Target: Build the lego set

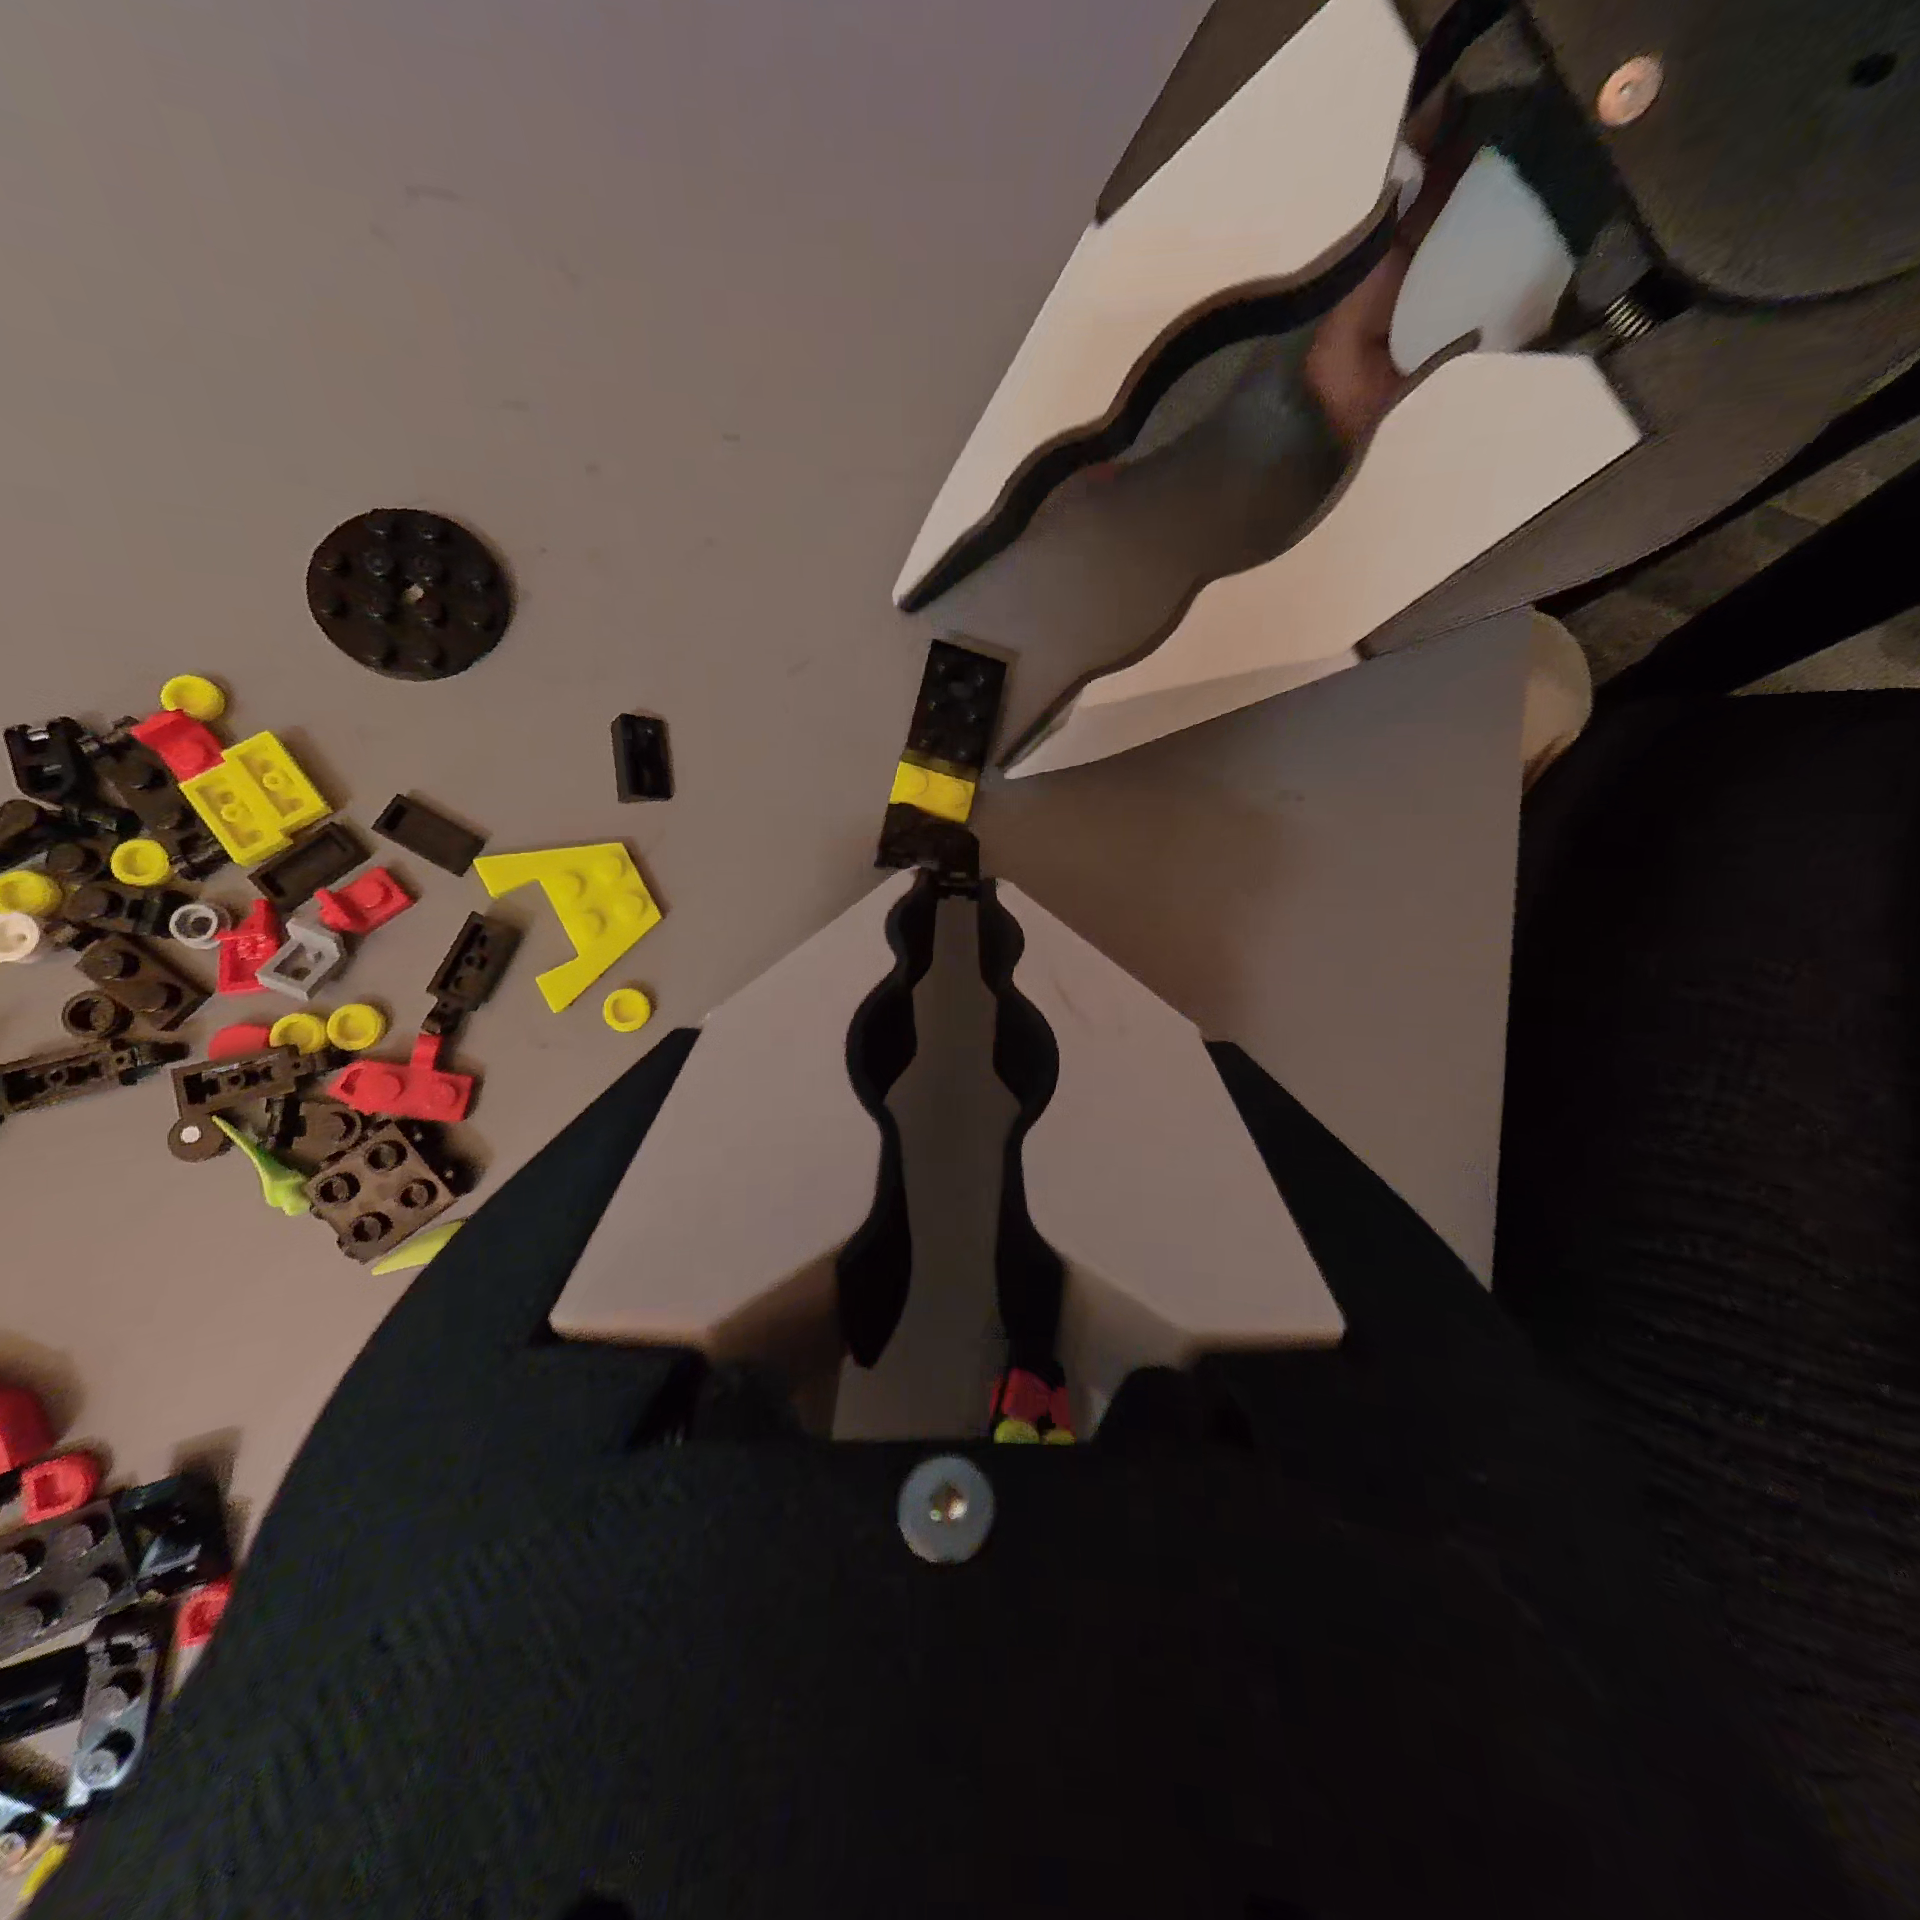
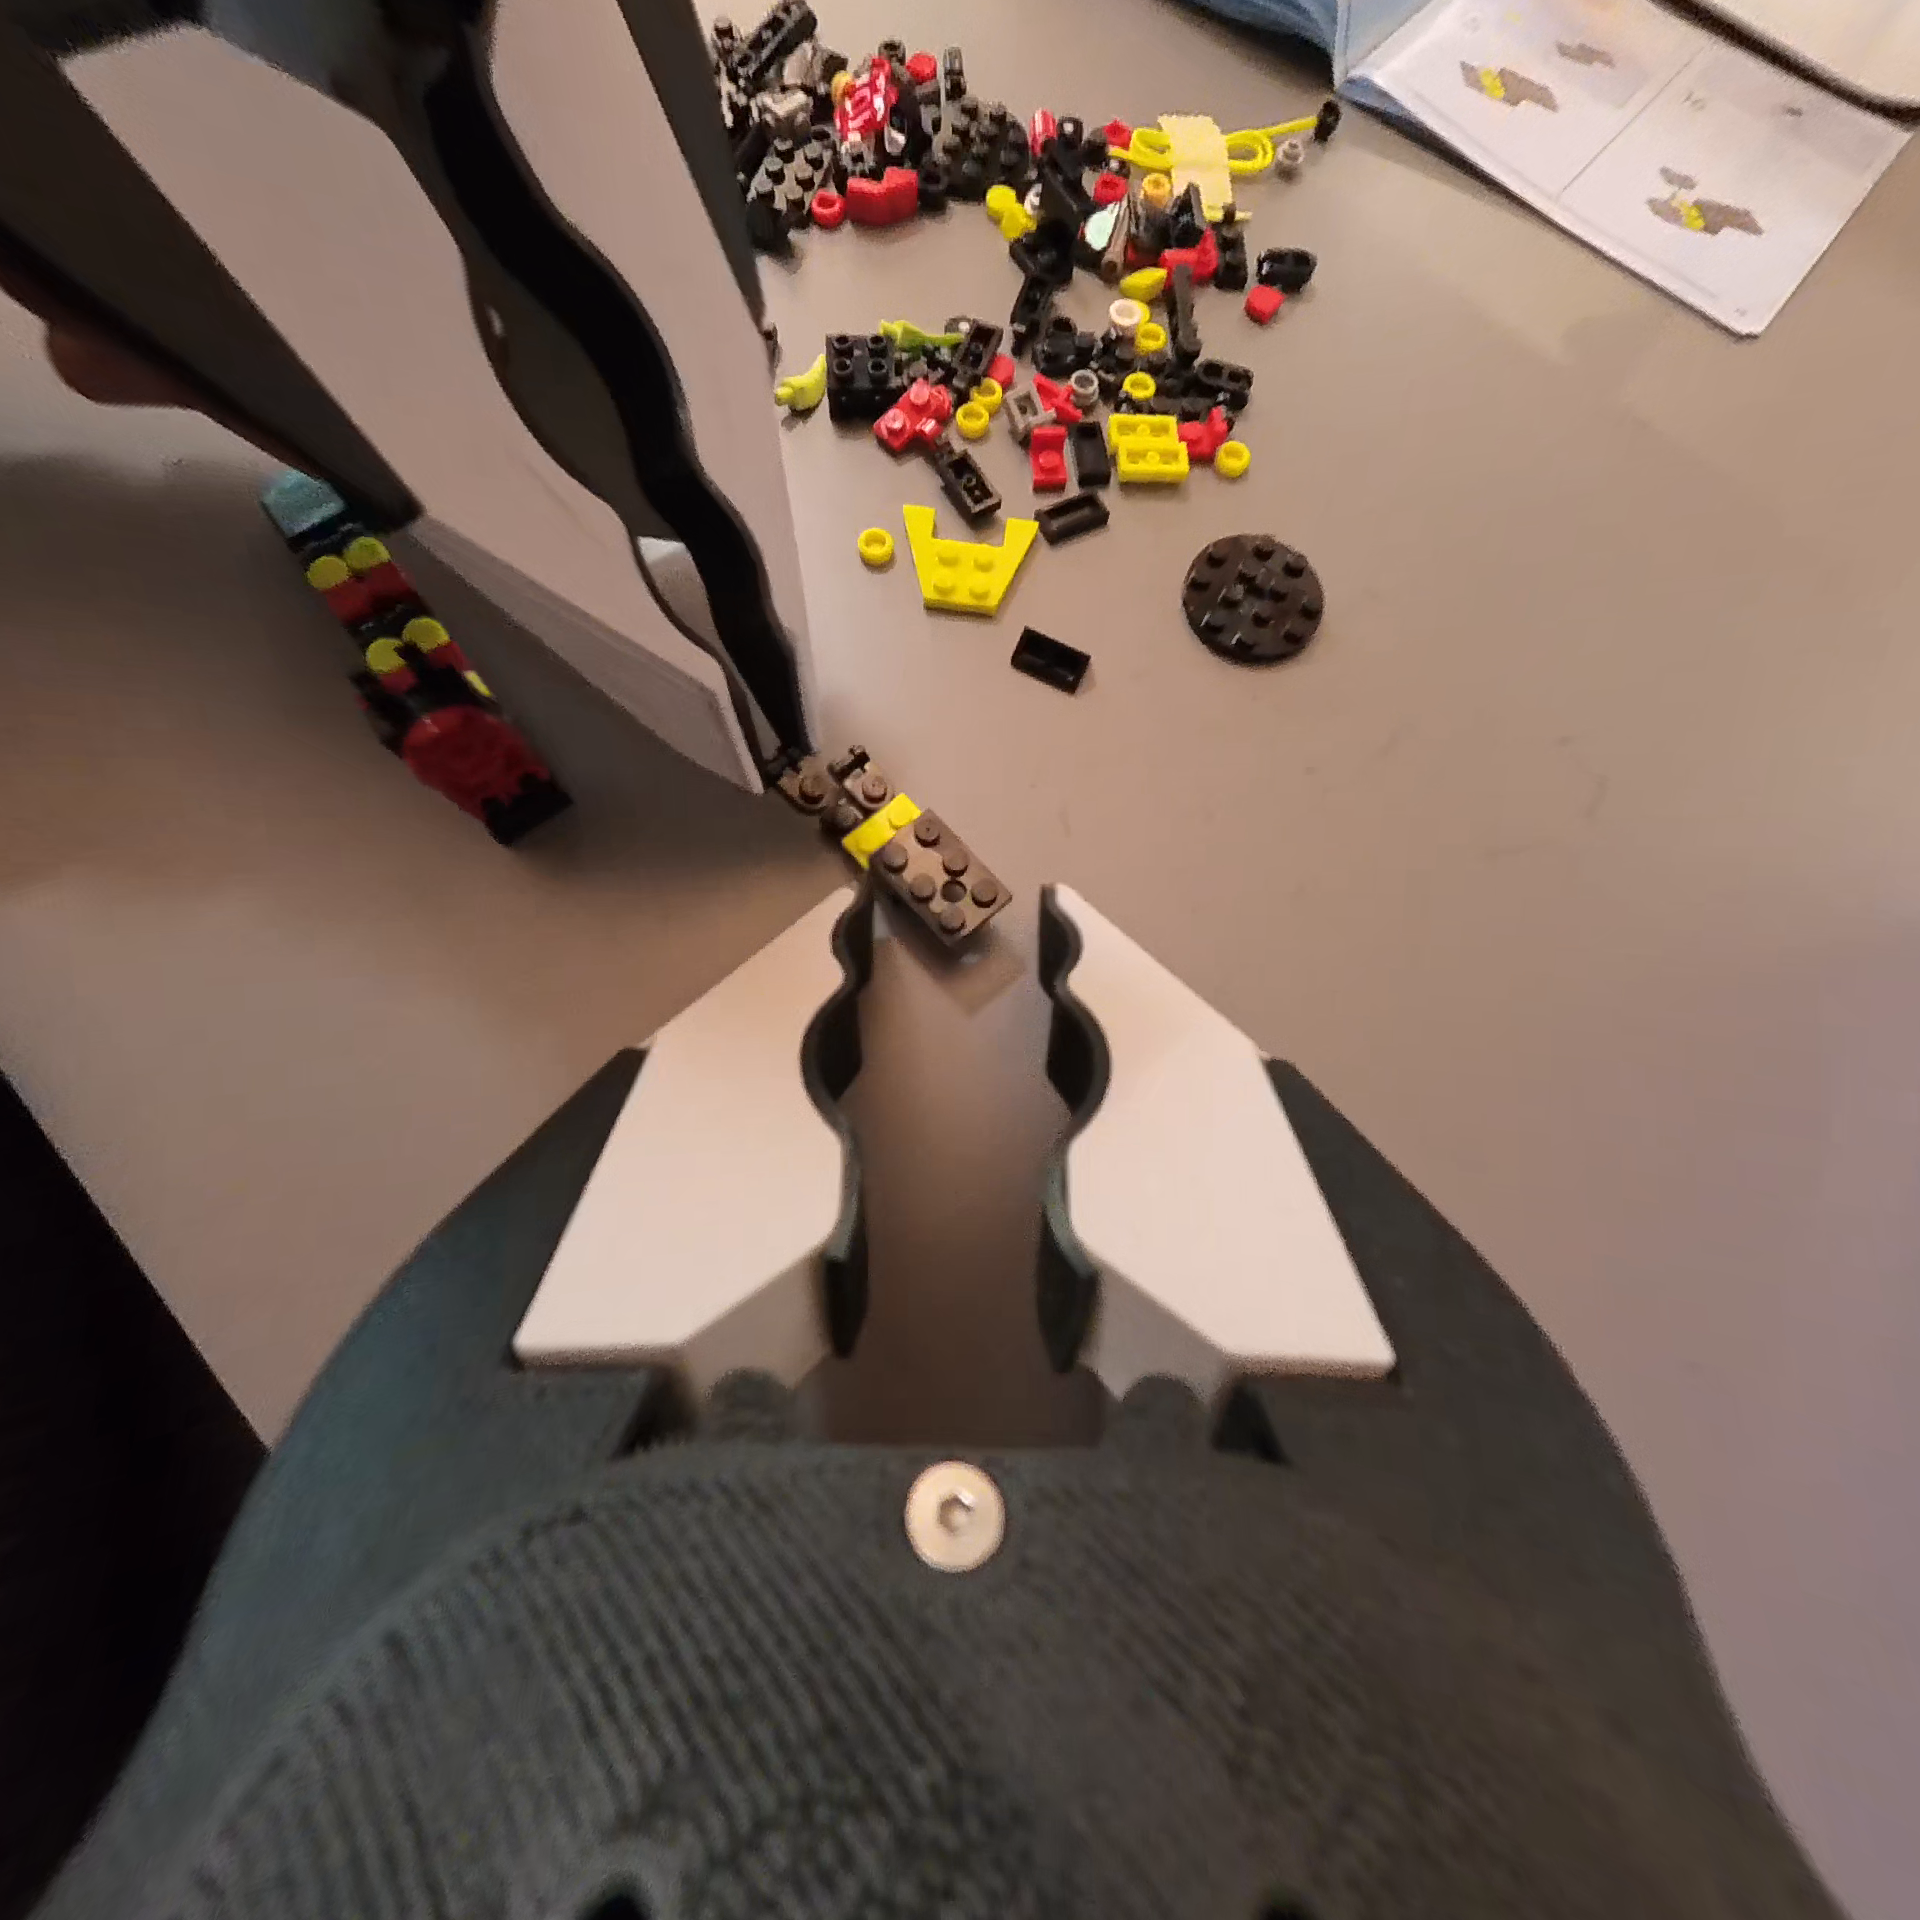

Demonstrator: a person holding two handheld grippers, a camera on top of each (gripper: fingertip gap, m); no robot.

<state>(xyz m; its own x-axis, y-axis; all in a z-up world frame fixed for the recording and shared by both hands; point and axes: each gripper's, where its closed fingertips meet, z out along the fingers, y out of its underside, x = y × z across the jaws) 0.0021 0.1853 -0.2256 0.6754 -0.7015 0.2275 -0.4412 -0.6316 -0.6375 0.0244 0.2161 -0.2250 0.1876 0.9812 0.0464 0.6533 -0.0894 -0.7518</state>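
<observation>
My left gripper (image 1: 951, 883) is shut on the dark end of a small black-and-yellow lego assembly (image 1: 940, 769) and holds it just above the grey table (image 1: 623, 312). It also shows in the right wrist view (image 2: 925, 862), with the left gripper (image 2: 792, 771) coming in from the upper left. My right gripper (image 2: 951, 902) is open. The assembly's studded black free end lies between its fingertips, nearer the left finger. In the left wrist view the right gripper (image 1: 954, 686) comes in from the upper right.
A pile of loose black, red and yellow pieces (image 2: 1039, 312) lies beyond the grippers, with a yellow wedge plate (image 2: 966, 561) and a round black plate (image 2: 1252, 597) nearer. A built black-red-yellow section (image 2: 416, 665) lies at left. An open instruction booklet (image 2: 1621, 156) lies far right.
</observation>
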